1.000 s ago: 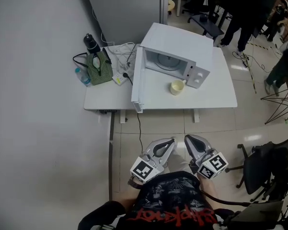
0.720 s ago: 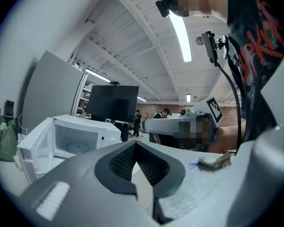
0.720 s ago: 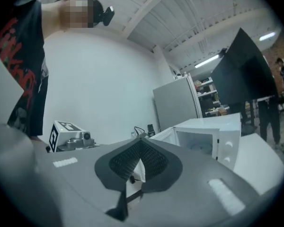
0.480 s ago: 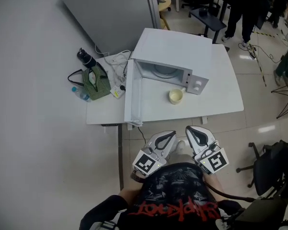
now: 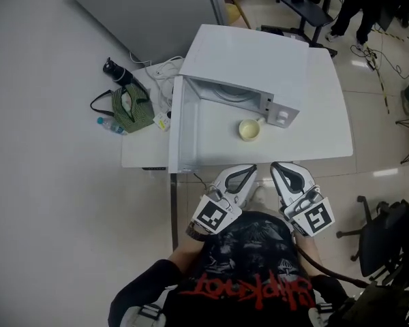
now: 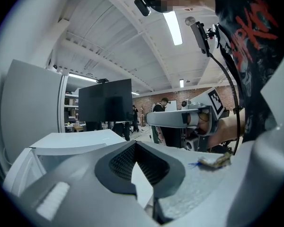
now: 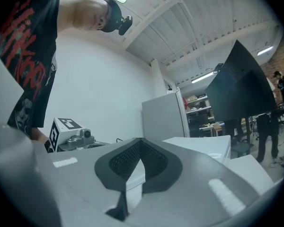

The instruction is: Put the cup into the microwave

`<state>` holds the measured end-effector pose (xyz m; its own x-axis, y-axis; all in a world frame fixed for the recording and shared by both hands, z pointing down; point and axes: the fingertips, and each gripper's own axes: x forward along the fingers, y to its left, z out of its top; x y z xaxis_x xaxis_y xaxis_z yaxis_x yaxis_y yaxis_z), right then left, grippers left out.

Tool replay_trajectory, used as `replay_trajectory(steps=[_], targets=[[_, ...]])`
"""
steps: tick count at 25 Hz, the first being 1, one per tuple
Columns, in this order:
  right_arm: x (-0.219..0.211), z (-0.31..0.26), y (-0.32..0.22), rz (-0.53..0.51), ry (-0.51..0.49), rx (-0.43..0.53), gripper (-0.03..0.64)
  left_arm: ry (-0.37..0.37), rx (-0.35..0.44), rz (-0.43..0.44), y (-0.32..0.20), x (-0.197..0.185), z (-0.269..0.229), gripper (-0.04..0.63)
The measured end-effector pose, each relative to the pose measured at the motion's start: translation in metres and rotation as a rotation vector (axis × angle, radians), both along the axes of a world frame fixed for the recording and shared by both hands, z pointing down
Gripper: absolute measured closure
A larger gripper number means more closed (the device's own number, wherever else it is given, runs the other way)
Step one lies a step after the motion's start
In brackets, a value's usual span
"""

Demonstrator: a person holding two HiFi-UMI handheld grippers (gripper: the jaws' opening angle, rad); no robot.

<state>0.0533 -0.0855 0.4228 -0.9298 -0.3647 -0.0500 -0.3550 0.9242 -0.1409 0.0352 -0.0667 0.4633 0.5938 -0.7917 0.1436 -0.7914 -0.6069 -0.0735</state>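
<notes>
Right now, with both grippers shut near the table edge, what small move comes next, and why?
Probably ease the right gripper forward toward the pale yellow cup, opening its jaws on the way. The cup stands untouched on the white table before the white microwave, whose door is swung open at the left. The right and the left gripper are both shut and empty.

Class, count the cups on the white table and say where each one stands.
1. The cup stands on the table, just in front of the open microwave. The microwave's inside is partly hidden, so another may be there.
</notes>
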Motion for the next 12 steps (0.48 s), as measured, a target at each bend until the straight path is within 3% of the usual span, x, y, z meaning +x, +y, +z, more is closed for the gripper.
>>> replay_trajectory(steps=[5,9,12], targets=[[-0.016,0.001,-0.019,0.013,0.041,-0.031,0.617,0.012,-0.058,0.011,-0.026,-0.025,0.024,0.592],[-0.025,-0.009,-0.046,0.054,0.063,0.016,0.617,0.031,-0.056,0.074,-0.065,-0.037,0.031,0.592],[-0.04,-0.004,-0.061,0.056,0.07,0.017,0.617,0.057,-0.061,0.069,-0.079,-0.049,0.031,0.592]])
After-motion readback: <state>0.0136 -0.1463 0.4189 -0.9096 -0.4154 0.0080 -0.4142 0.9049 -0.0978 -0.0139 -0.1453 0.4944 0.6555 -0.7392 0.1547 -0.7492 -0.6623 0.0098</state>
